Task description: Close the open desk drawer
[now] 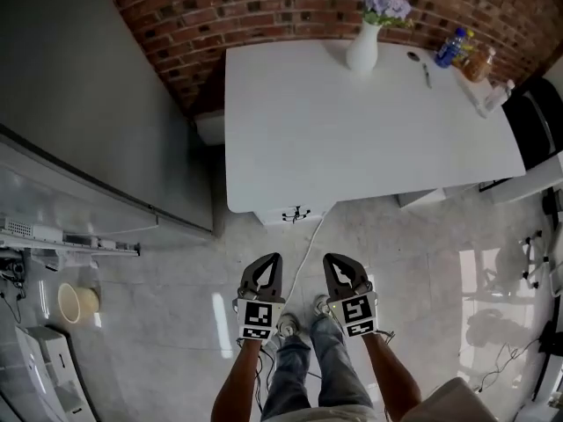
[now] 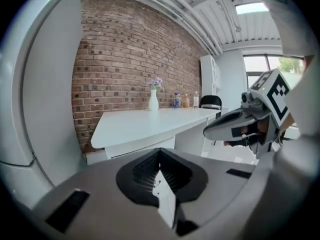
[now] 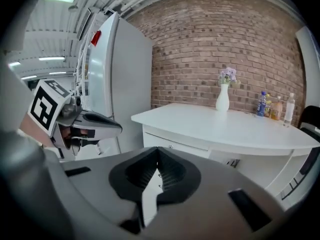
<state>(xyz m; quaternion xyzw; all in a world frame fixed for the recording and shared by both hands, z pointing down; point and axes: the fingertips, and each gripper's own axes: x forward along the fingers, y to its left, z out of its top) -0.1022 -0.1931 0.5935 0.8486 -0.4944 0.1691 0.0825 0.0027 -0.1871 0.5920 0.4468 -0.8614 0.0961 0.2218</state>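
Note:
The white desk (image 1: 369, 130) stands ahead of me against a brick wall. Below its near edge a white drawer front (image 1: 295, 214) with a small black fitting sticks out a little. The left gripper view has the drawer front (image 2: 142, 147) low under the desk top, and so does the right gripper view (image 3: 172, 143). My left gripper (image 1: 274, 258) and right gripper (image 1: 331, 258) are held side by side over the floor, well short of the desk. Both are shut with nothing between the jaws. Each gripper view also catches the other gripper (image 2: 235, 126) (image 3: 92, 120).
A tall grey-white fridge (image 1: 97, 104) stands to the left of the desk. On the desk's far side are a white vase of purple flowers (image 1: 363, 47) and several bottles (image 1: 464, 53). A black chair (image 1: 537, 117) is at the right. A cable (image 1: 303, 255) runs across the floor.

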